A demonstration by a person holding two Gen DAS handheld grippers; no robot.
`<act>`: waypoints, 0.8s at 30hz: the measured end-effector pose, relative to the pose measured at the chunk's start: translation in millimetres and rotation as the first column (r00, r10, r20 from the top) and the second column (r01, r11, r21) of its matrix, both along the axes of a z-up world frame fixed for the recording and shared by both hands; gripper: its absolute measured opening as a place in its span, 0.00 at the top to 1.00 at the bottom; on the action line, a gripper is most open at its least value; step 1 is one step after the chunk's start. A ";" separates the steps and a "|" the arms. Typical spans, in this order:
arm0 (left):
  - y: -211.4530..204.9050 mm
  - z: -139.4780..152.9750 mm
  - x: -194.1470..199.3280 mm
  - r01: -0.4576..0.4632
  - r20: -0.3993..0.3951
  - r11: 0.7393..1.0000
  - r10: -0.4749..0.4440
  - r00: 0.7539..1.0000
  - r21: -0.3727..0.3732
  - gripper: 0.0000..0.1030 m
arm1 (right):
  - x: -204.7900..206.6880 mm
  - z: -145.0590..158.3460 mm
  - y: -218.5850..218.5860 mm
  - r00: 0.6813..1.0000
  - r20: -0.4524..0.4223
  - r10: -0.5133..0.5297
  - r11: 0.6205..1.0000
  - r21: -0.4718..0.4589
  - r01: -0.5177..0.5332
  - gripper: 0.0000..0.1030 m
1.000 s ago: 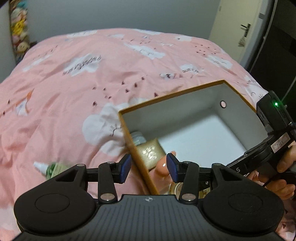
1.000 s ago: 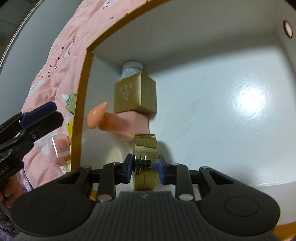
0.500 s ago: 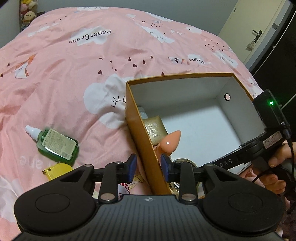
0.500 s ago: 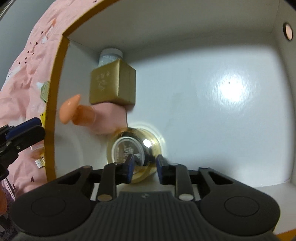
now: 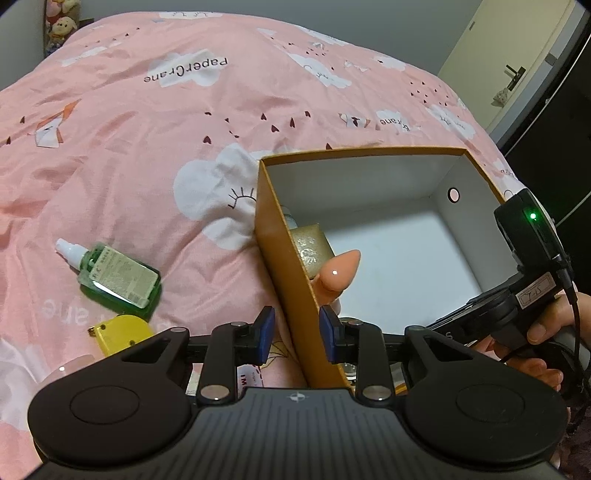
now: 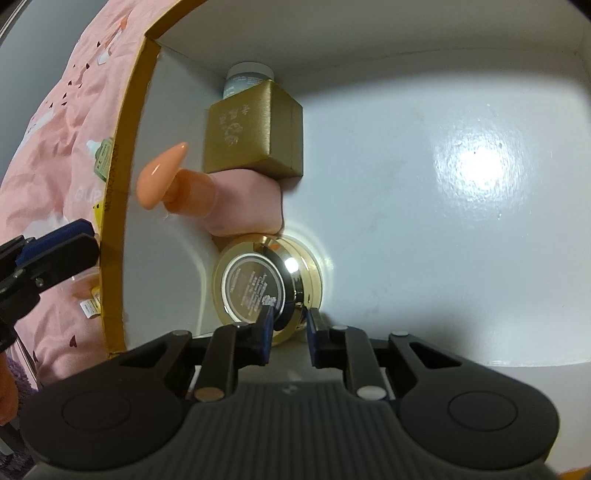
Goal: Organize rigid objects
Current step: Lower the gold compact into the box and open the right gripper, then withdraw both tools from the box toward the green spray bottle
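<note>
An open box with gold-brown outside and white inside [image 5: 291, 280] [image 6: 122, 206] lies on the pink bed. Inside it are a gold cube box [image 6: 255, 133], a pale jar [image 6: 245, 75] behind it, a pink bottle with a peach pointed cap [image 6: 207, 192] [image 5: 338, 269], and a round gold jar [image 6: 266, 284] lying on the floor. My right gripper [image 6: 289, 325] is slightly open at the gold jar's rim, its fingers apart from it. My left gripper [image 5: 296, 334] is open and straddles the box's left wall without pinching it.
On the bedspread left of the box lie a green spray bottle [image 5: 114, 275], a yellow object [image 5: 118, 334] and a clear cup [image 5: 70, 369]. A door [image 5: 495, 59] and dark furniture stand at the right. Plush toys [image 5: 61, 26] sit far left.
My right gripper let go of the gold jar, which tipped and now lies on the box floor; the gripper has opened and drawn back. My left gripper narrowed and came to straddle the box wall.
</note>
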State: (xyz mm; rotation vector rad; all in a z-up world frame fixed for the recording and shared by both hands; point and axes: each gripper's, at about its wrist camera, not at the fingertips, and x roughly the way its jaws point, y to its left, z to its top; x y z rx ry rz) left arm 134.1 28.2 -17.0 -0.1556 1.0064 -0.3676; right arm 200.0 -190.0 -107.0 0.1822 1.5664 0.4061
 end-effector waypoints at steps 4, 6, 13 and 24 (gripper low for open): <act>8.1 4.5 -3.8 -0.016 0.008 1.000 0.016 1.000 -0.002 0.67 | 0.5 8.5 0.0 1.000 0.013 -0.006 1.000 0.008 0.006 0.83; 12.3 6.2 -5.8 -0.028 0.011 1.000 0.028 1.000 -0.005 0.67 | -0.2 12.6 1.3 0.999 0.032 -0.003 1.000 -0.006 0.004 0.84; 25.7 9.6 -13.4 -0.049 0.022 0.999 0.049 0.999 -0.010 0.67 | -3.2 11.8 1.8 0.999 0.043 -0.015 1.000 -0.016 0.015 0.87; 72.6 30.0 -27.2 -0.143 0.067 0.989 0.145 0.987 -0.032 0.67 | -31.1 96.3 26.4 0.943 0.327 0.062 0.997 0.025 -0.075 0.83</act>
